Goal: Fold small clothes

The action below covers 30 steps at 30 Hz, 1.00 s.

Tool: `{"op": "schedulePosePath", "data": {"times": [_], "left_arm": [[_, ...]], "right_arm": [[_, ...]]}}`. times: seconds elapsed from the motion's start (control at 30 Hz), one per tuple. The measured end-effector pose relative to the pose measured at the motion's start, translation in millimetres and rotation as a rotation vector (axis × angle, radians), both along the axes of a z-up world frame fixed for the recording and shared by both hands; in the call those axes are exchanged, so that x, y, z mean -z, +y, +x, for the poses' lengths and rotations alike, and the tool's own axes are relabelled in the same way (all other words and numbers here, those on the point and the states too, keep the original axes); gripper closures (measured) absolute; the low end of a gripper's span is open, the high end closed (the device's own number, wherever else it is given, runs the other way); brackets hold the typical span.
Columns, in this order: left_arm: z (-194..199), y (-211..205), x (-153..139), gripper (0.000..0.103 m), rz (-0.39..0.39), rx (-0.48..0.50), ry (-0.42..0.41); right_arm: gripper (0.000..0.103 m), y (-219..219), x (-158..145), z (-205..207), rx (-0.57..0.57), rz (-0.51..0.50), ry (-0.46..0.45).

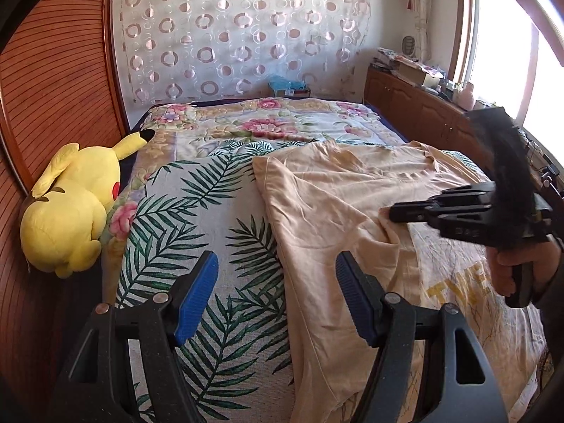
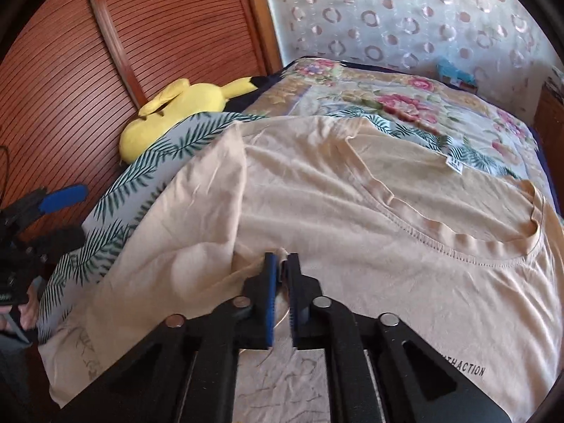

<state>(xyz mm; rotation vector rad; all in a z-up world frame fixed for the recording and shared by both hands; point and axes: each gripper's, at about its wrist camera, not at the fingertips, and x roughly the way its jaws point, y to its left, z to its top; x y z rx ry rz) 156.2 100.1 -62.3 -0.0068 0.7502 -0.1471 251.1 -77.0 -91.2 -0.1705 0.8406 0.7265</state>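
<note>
A beige T-shirt lies spread on the bed, its collar toward the right in the right wrist view, its left side folded over. My left gripper is open and empty, hovering over the shirt's left edge and the leaf-print sheet. My right gripper is shut on a fold of the beige T-shirt near its middle. It also shows in the left wrist view, pinching the cloth from the right. The left gripper shows at the left edge of the right wrist view.
A leaf-print sheet and a floral quilt cover the bed. A yellow plush toy lies at the bed's left edge against a wooden slatted panel. A wooden cabinet with clutter stands at right under the window.
</note>
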Motion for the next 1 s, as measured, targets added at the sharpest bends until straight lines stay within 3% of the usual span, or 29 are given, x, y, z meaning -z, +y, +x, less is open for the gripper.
{"op": "schedulePosePath", "data": {"times": [0.17,0.37,0.5,0.7,0.8,0.87,0.93,1.0], "left_arm": [[1,0,1,0.033,0.0,-0.003,-0.002],[7,-4,5,0.033,0.004,-0.009,0.006],[7,-8,9,0.033,0.003,-0.01,0.015],[-6,-23,4,0.033,0.011,0.017,-0.015],[-16,-33,-1,0.033,0.002,0.042,-0.034],[-23,-41,-3,0.033,-0.004,0.058,-0.044],[-30,-49,-5,0.033,-0.013,0.075,-0.053],[-36,-57,-6,0.032,-0.022,0.087,-0.061]], "right_arm": [[0.101,-36,-33,-23,0.026,0.09,-0.048],[0.101,-43,-16,-25,0.043,-0.004,-0.036],[0.099,-53,-8,-23,0.07,0.002,-0.02],[0.092,-90,-14,-45,0.116,-0.021,-0.067],[0.087,-116,-21,-64,0.149,-0.006,-0.089],[0.07,-138,-23,-75,0.187,0.006,-0.096],[0.06,-161,-24,-86,0.237,0.012,-0.12],[0.06,-184,-24,-96,0.293,0.009,-0.132]]}}
